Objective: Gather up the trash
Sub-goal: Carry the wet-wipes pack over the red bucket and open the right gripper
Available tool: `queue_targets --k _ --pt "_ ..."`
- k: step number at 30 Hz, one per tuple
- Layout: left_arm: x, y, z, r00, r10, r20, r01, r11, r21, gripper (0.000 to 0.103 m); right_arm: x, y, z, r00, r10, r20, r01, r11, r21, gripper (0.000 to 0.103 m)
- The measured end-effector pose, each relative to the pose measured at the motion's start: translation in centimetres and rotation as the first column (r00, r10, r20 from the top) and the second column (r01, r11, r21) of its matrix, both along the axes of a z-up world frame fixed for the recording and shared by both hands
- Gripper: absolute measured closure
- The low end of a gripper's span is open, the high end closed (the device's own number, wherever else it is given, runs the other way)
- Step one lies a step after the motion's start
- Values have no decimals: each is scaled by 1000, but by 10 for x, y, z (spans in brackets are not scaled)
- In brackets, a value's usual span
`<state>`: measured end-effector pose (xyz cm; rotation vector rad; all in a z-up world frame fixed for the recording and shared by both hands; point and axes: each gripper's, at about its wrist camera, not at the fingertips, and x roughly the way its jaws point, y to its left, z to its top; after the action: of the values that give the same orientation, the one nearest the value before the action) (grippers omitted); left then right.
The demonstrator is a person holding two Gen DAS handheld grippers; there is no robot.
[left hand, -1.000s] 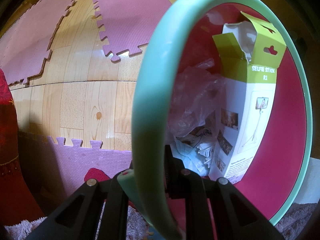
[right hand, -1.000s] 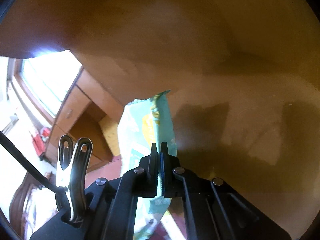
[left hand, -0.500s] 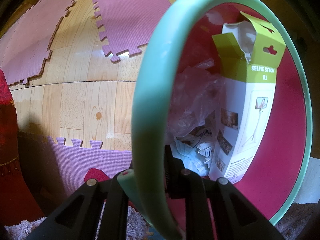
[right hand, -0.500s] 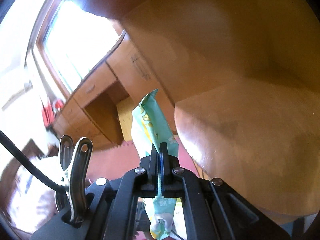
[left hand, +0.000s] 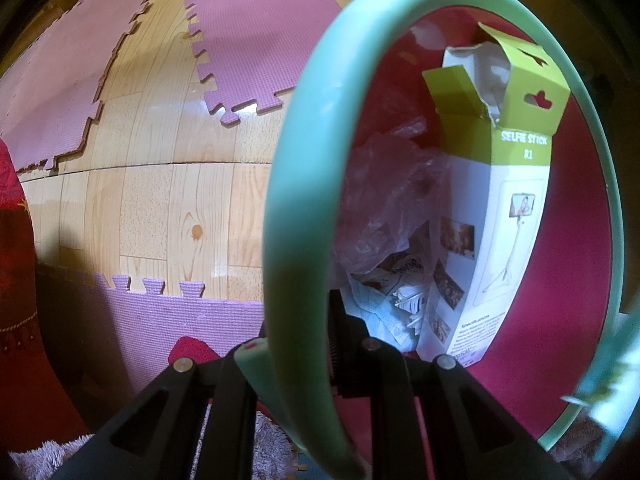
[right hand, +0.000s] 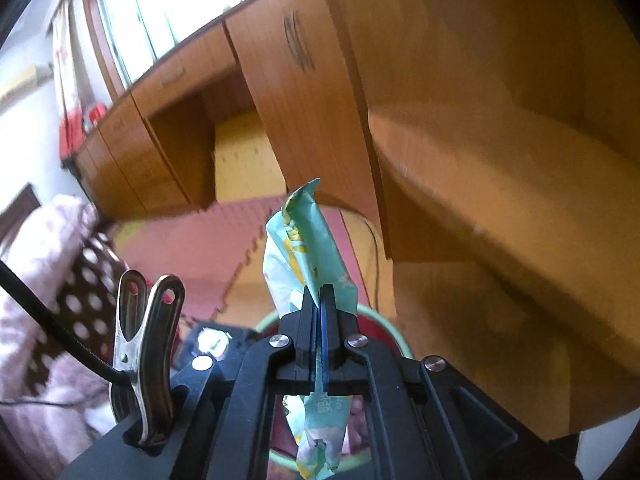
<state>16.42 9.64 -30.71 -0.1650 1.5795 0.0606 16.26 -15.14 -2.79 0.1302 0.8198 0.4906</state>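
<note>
Holding the bin (left hand: 304, 184) by its mint rim, my left gripper (left hand: 298, 364) is clamped on that rim from above, jaws pinched across it, while my right gripper (right hand: 318, 312) is pressed tight on a teal wrapper (right hand: 304, 240) that sticks up past the fingertips and hangs below them. In the right view the bin's rim shows just under the wrapper, and in the left view a blurred teal strip sits at the bin's right edge, so I judge the wrapper is arriving at the mouth. To do this well I should carry it over the middle of the opening, clear of the rim, and only then part the jaws, since a light wrapper can drift or catch on the edge. Inside, a box (left hand: 508, 208) stands tall along the far wall and a crumpled bag (left hand: 384, 200) fills the near left side; the open room is the red wall to the right. Outside lies bare floor (left hand: 160, 200) between mats (left hand: 256, 20), and a desk (right hand: 168, 120) stands well apart.
</note>
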Motion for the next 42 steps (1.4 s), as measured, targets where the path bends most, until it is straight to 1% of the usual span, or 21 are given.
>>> queue_targets --k 2,5,7,9,10,11,12,13,14,16,19,21,24,26,27,29,32,33,36,39,42 --pt "0 0 1 1000 -1 0 1 1000 0 89 0 12 -15 1000 11 -29 -12 999 -35 101" --pt "0 0 0 1000 0 -1 0 1000 -4 89 8 32 -39 997 17 -81 -22 998 -61 101" --pt "1 0 1 1000 -4 1 4 1000 -3 89 8 31 -52 996 4 -90 -11 997 -77 100" --pt "1 1 0 1000 -2 0 2 1000 -3 89 13 31 -65 992 -4 -124 -8 995 -99 99" --pt "1 1 0 1000 0 -1 0 1000 -3 89 15 32 -71 990 -7 -140 -10 993 -118 98" --pt "1 1 0 1000 2 -2 -2 1000 -3 89 16 34 -73 990 -9 -143 -11 990 -137 92" --pt "1 1 0 1000 3 -2 -3 1000 -3 89 16 36 -76 990 -9 -143 -15 986 -165 90" --pt "2 1 0 1000 3 -2 -3 1000 -4 89 15 36 -78 991 -14 -137 -12 982 -186 86" --pt "2 0 0 1000 1 -2 -1 1000 -4 89 15 37 -79 991 -22 -130 -5 980 -201 79" --pt "3 -1 1 1000 -4 0 4 1000 -4 89 13 34 -79 992 -37 -121 11 977 -213 72" --pt "1 0 0 1000 -4 1 4 1000 -5 89 11 28 -73 992 -55 -114 31 978 -205 71" --pt "1 0 0 1000 -2 1 2 1000 -4 89 9 28 -66 992 -48 -115 25 981 -194 71" --pt "1 0 0 1000 -1 0 1 1000 -3 89 0 27 -56 995 -18 -99 -2 980 -200 71" --pt "1 0 0 1000 -2 2 2 1000 -2 89 -8 35 -51 996 16 -83 -34 974 -224 71" --pt "1 -1 0 1000 -4 2 4 1000 -1 89 -11 40 -52 995 48 -86 -66 972 -225 71" --pt "0 -1 0 1000 -5 3 5 1000 -2 89 -12 50 -61 988 90 -123 -117 965 -236 71" --pt "-1 1 0 1000 -3 3 3 1000 -3 89 -5 64 -86 975 104 -195 -157 947 -280 71" --pt "-1 1 0 1000 -2 3 2 1000 -3 89 -2 68 -96 971 101 -217 -164 942 -293 71" --pt "1 2 0 1000 3 0 -3 1000 -14 89 7 75 -128 944 95 -317 -201 925 -321 71" --pt "1 2 1 1000 -1 3 1 1000 -17 89 14 81 -158 922 70 -381 -225 898 -379 71" --pt "0 2 0 1000 -4 6 4 1000 -10 89 23 78 -177 896 46 -442 -213 918 -336 71"
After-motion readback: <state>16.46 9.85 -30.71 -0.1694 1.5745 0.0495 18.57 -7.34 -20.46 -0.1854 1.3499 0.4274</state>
